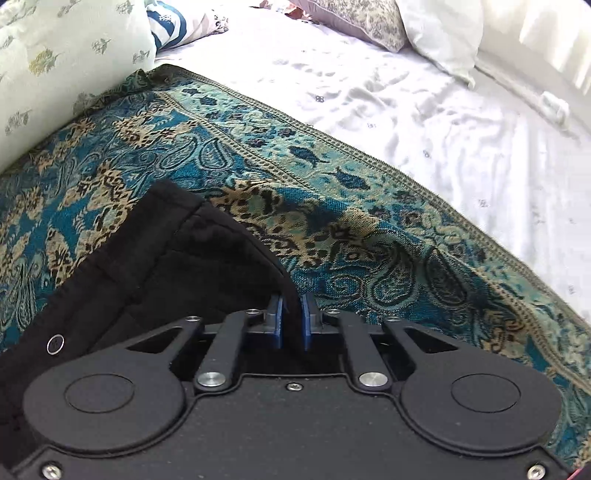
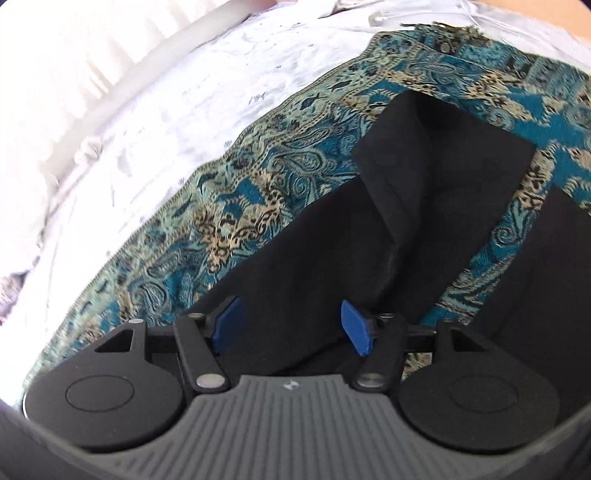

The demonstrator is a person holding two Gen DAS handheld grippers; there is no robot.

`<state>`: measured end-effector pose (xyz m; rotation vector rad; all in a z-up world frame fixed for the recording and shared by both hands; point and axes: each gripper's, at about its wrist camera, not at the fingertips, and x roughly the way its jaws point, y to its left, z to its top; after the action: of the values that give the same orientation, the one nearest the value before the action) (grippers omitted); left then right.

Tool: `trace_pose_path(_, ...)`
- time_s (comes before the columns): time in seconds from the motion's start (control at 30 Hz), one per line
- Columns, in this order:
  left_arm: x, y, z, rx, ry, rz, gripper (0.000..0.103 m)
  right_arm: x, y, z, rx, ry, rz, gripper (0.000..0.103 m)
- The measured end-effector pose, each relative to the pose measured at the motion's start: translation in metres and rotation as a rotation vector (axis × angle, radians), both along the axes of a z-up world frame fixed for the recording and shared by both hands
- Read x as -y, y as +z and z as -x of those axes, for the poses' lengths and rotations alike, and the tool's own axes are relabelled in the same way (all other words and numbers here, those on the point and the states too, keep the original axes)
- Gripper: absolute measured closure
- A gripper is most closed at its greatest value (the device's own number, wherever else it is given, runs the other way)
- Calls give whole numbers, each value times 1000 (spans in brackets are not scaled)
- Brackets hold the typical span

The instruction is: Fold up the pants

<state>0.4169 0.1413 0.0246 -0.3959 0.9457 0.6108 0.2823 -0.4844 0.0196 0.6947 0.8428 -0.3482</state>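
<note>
No containers in either view. Black pants [image 1: 155, 266] spread on a teal paisley throw [image 1: 332, 206] over a white bed sheet [image 1: 424, 110].

Left wrist view only: left gripper [image 1: 292, 325] with blue fingers [image 1: 276, 323] drawn narrow, pinching a raised fold of the pants' edge between them. Waistband corner just left of and beyond the fingers, a small round button [image 1: 55, 344] far to the left. Floral pillow [image 1: 55, 66] well beyond on the left, patterned cushion [image 1: 362, 22] and white pillow [image 1: 443, 40] far ahead.

Right wrist view only: right gripper [image 2: 291, 325] with blue fingers [image 2: 356, 326] spread wide, gripping nothing, hovering over the pants [image 2: 332, 251]. One leg reaching ahead and right of the fingers, partly doubled over itself with a crease; second leg [image 2: 535, 277] far right, a strip of throw [image 2: 491, 251] between. Sheet [image 2: 166, 110] off to the left.

Fabric matte, dark, seams faint.
</note>
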Motion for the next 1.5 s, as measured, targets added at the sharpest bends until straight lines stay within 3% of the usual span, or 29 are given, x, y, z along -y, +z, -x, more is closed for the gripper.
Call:
trace_pose_path(0.33,-15,24,34,100,-22,92,97,5,4,20,42,21,-128,29)
trace_pose_path(0.5,-20,39,44,135,-41,130,97,-6,-11,20,56,65,-323,29)
trace_pose_path(0.6,-24,45,48,146,-46,156,97,-24,-20,17,57,112,-366,29)
trace_pose_path(0.73,-30,49,53,157,-53,188,97,-37,-25,9,90,87,-315,31)
trace_pose_path(1.0,-30,48,64,163,-108,179,97,-17,-26,1,165,-111,-168,49)
trace_pose_path(1.1,-24,43,65,159,-133,133,97,0,-30,-1,183,-203,-156,67)
trace_pose_path(1.17,-18,39,64,151,-149,89,97,8,-33,-4,174,-231,-150,96)
trace_pose_path(1.27,-9,38,69,158,-169,37,97,11,-30,-7,155,-231,-115,99)
trace_pose_path(1.4,2,52,88,192,-212,-38,97,-4,-11,-8,96,-158,49,99)
trace_pose_path(1.5,6,61,104,208,-212,-48,97,-15,3,-2,77,-103,151,100)
